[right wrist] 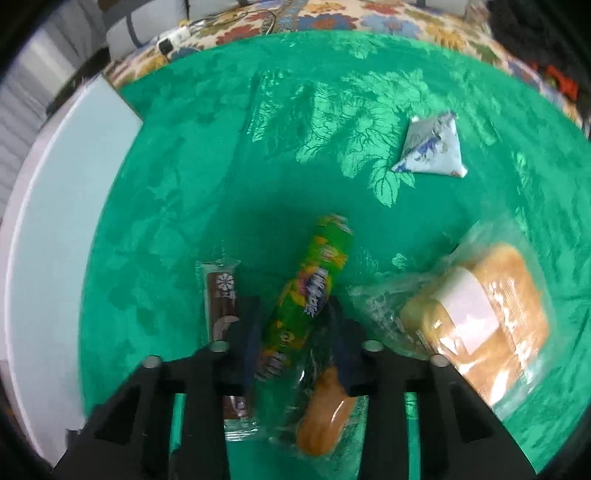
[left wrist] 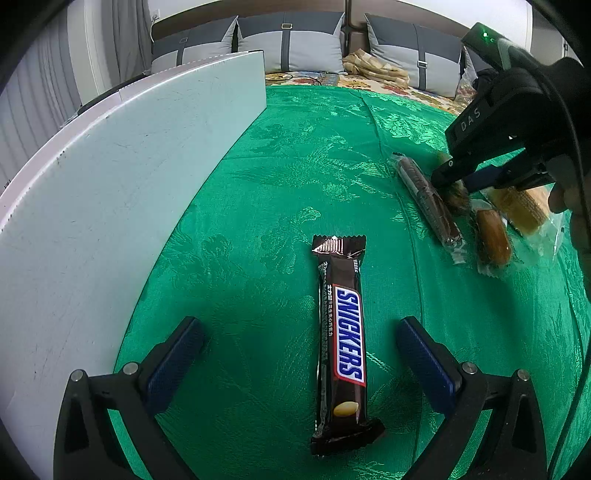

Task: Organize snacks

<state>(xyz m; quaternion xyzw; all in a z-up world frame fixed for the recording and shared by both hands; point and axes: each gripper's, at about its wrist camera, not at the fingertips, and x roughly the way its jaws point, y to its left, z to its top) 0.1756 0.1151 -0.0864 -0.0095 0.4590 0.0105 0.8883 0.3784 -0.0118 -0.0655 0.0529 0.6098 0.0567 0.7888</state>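
A green tablecloth (left wrist: 295, 155) with a woven leaf pattern is covering the desk. A white board (left wrist: 122, 177) is standing upright along its left edge. Behind the desk, grey cushions (left wrist: 291, 40) with dark straps are leaning against a sofa back, and a floral-patterned cover (right wrist: 369, 18) is lying beneath them. A grey curtain (left wrist: 125, 33) is hanging at the far left.

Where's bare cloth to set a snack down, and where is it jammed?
Free: green cloth between the white box and the Snickers bar, and the wide stretch beyond the bar up to the cushions. Also cloth between the brown wafer pack and the triangular blue-white packet. Crowded: the right gripper, shut on the green candy pack, amid the bread bags.
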